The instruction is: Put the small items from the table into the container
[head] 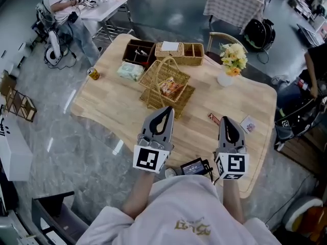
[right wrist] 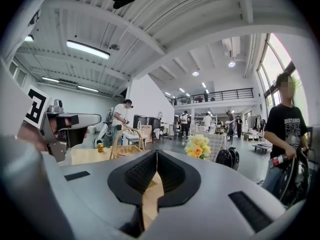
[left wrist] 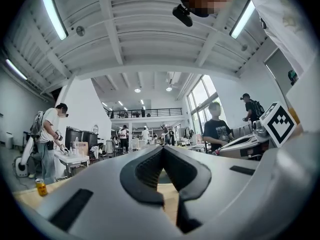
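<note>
A handled wicker basket (head: 164, 83) stands mid-table with snack packets inside. Two small items lie on the wooden table (head: 107, 106) at the right: a brown bar (head: 213, 118) and a pale square packet (head: 249, 124). My left gripper (head: 164, 111) hovers just in front of the basket, jaws shut and empty; in the left gripper view (left wrist: 163, 149) the tips meet with nothing between. My right gripper (head: 226, 120) is raised between the bar and the packet, shut and empty, as in its own view (right wrist: 156, 153). From there the basket (right wrist: 125, 146) is seen ahead on the left.
Behind the basket sit a green tissue pack (head: 130, 71), a dark box (head: 138, 51) and a wicker tray (head: 180, 53). A vase of yellow flowers (head: 231, 60) stands back right, a can (head: 93, 74) at the left edge, a black device (head: 193, 166) near the front edge. People stand around the room.
</note>
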The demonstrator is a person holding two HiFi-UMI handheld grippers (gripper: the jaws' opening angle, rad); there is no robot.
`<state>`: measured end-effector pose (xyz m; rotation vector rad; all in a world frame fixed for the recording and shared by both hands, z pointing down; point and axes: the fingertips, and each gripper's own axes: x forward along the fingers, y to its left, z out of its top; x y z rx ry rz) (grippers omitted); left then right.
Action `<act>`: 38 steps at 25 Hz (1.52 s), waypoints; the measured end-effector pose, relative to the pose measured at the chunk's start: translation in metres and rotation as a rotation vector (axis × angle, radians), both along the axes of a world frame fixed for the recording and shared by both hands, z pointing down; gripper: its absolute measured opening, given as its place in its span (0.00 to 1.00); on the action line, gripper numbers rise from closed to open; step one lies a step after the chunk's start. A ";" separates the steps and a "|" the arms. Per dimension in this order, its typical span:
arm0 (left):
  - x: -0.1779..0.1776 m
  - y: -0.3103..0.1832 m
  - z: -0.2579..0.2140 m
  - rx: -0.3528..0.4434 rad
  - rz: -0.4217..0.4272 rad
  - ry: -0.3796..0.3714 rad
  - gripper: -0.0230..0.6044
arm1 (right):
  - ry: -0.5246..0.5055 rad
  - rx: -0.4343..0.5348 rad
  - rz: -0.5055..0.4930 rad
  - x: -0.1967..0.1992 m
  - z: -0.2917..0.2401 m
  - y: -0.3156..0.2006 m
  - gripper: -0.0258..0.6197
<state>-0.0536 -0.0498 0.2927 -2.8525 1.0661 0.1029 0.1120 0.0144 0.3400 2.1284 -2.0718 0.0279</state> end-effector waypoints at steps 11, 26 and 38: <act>0.007 0.001 0.005 0.006 0.000 -0.041 0.04 | -0.013 -0.005 0.007 0.004 0.001 0.005 0.08; 0.054 -0.015 0.056 -0.029 0.096 -0.062 0.04 | -0.056 -0.136 0.034 0.053 0.058 0.008 0.08; 0.115 -0.016 0.126 -0.121 0.207 -0.177 0.04 | -0.096 -0.292 0.021 0.094 0.125 0.006 0.08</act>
